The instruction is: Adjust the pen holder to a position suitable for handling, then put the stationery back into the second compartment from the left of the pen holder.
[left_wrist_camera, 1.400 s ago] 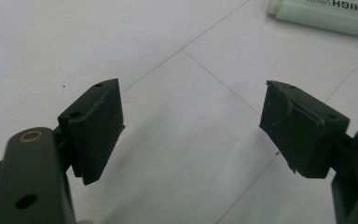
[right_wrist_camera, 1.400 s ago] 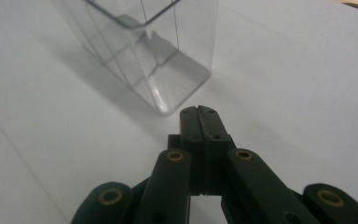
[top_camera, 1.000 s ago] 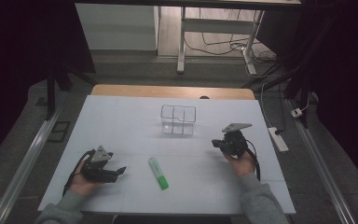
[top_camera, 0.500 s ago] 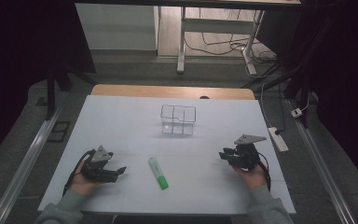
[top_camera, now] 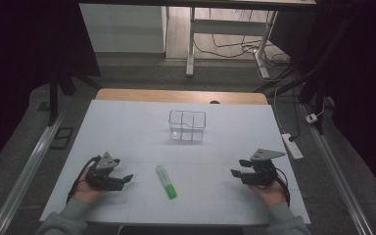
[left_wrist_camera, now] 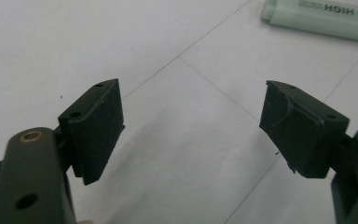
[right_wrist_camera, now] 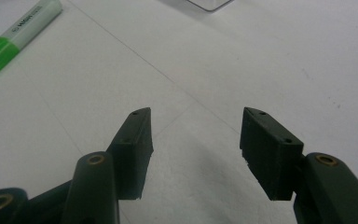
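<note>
high view: highlighter [top_camera: 166, 181] btwn both grippers' fingers [top_camera: 127, 177], untouched.

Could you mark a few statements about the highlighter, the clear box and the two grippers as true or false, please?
1. The green highlighter lies flat on the table. True.
2. The highlighter sits inside the clear box. False: it lies on the table, nearer the person than the box.
3. The left gripper grips the highlighter. False: its jaws stand open with nothing between them.
4. The right gripper is open, nothing between its jaws, which have just been opening. True.
</note>
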